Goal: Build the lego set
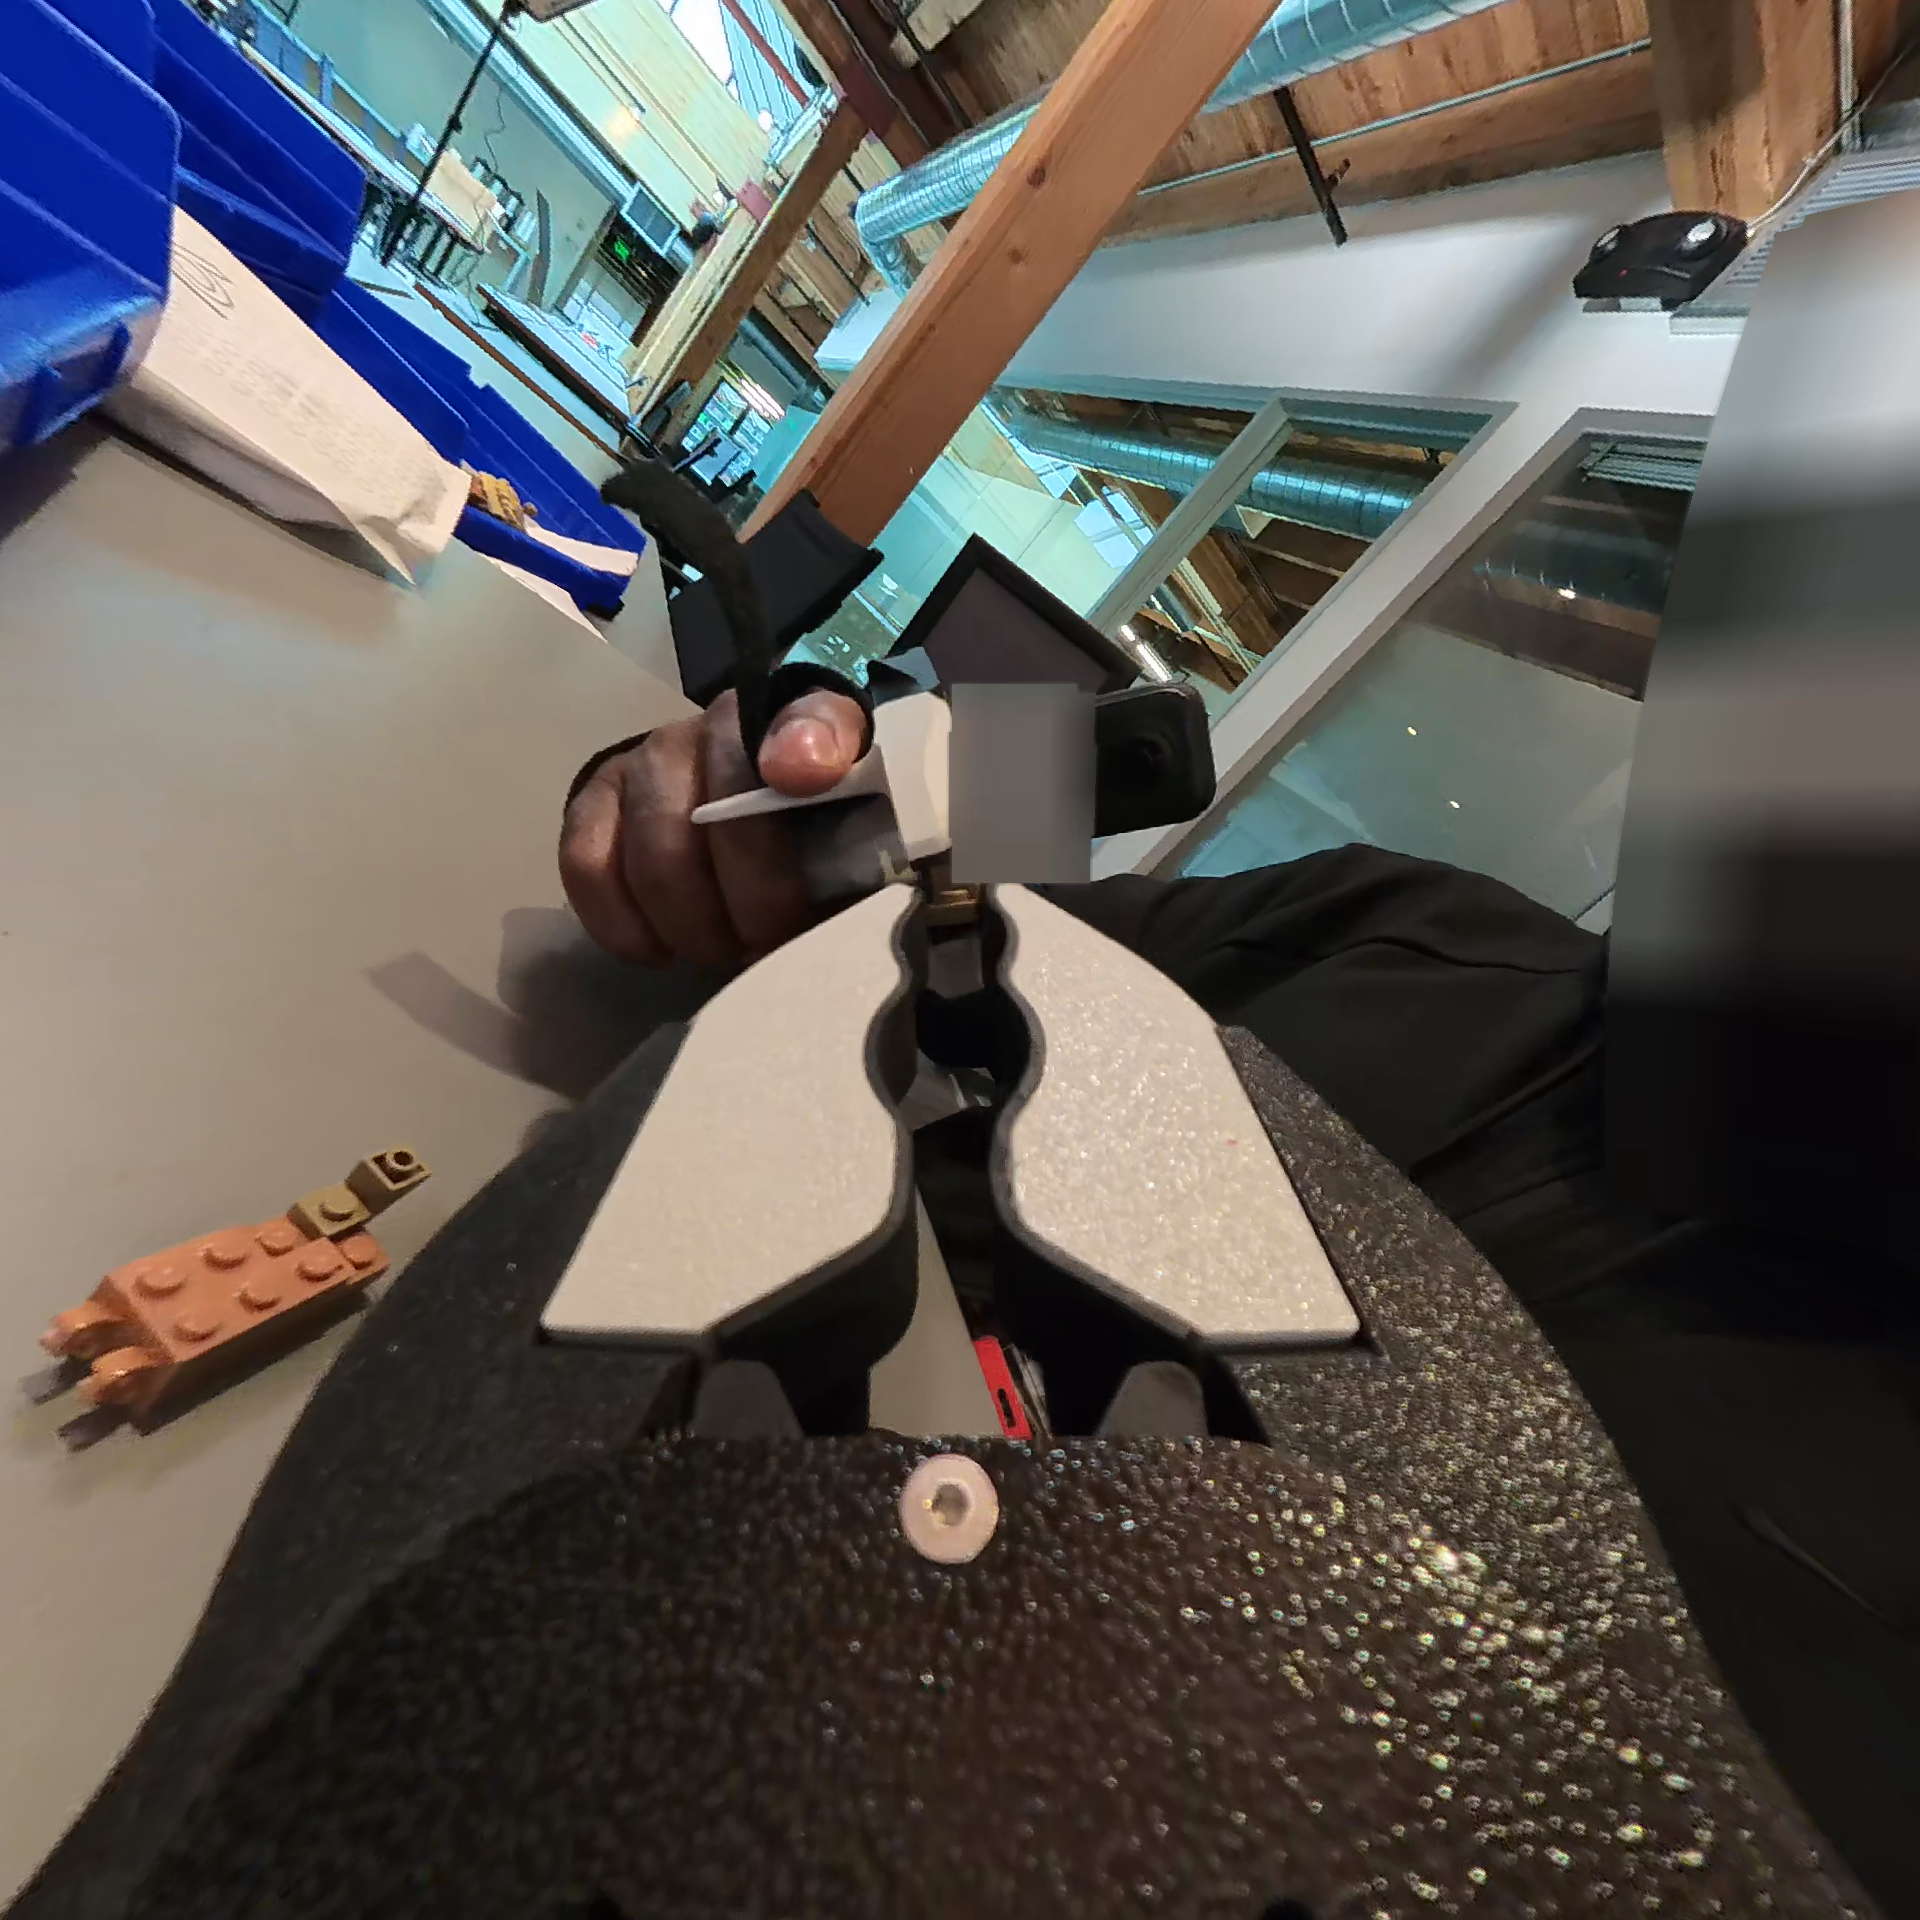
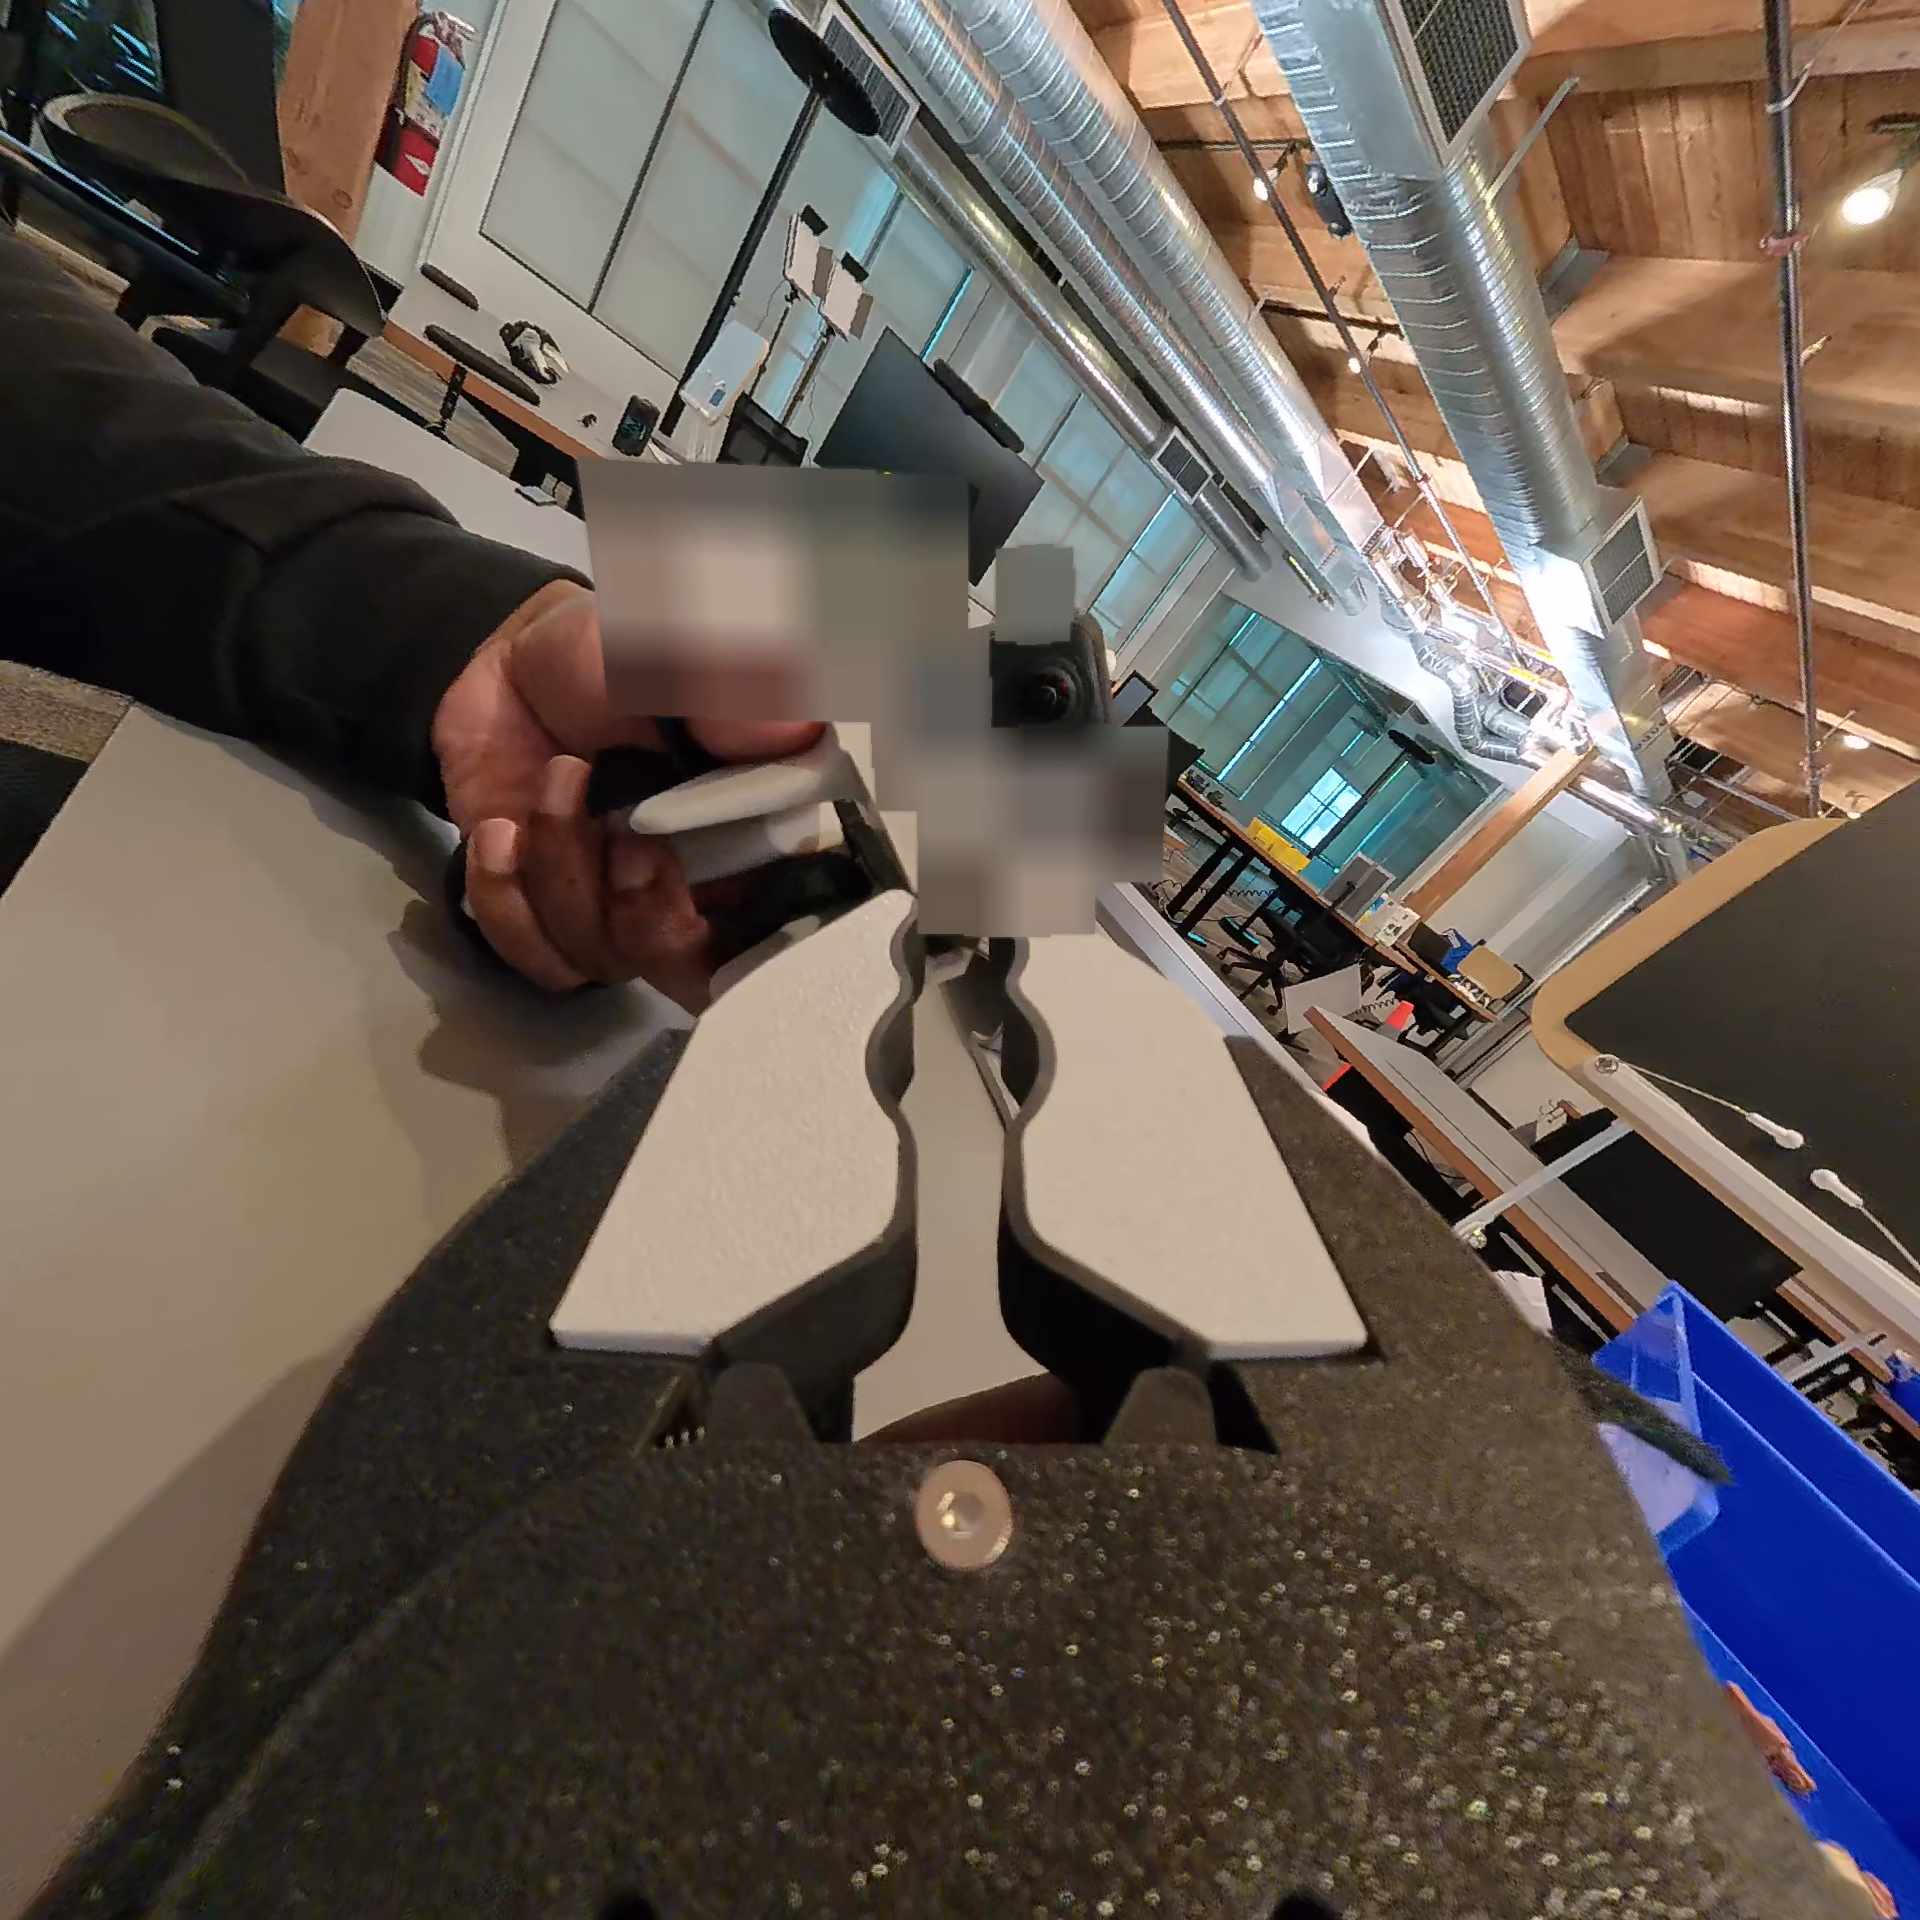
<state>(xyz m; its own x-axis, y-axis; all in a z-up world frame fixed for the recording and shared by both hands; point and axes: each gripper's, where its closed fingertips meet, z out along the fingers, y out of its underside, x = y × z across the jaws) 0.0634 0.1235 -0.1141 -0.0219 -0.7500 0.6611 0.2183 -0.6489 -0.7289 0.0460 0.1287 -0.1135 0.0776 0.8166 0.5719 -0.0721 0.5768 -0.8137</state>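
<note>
My left gripper (image 1: 951, 909) points at the other gripper's white body (image 1: 904, 769), tip to tip, above the grey table (image 1: 260, 779). A small tan brick piece (image 1: 952, 896) sits pinched between my left fingertips. A hand (image 1: 665, 831) holds the other gripper. In the right wrist view my right gripper (image 2: 961, 945) has its tips nearly together at the left gripper (image 2: 727, 800), which a hand (image 2: 540, 831) holds. Something dark lies at the right tips, and a mosaic patch hides the rest. An orange brick assembly (image 1: 229, 1309) with an olive piece (image 1: 358, 1195) on it lies on the table to the left.
Blue bins (image 1: 125, 208) and a white paper sheet (image 1: 291, 416) stand at the table's far left, with a small brown piece (image 1: 497, 490) beside them. Another blue bin (image 2: 1787, 1558) is at the lower right of the right wrist view. A black sleeve (image 1: 1351, 987) lies to the right. Less than 4 cm separates the two grippers' tips.
</note>
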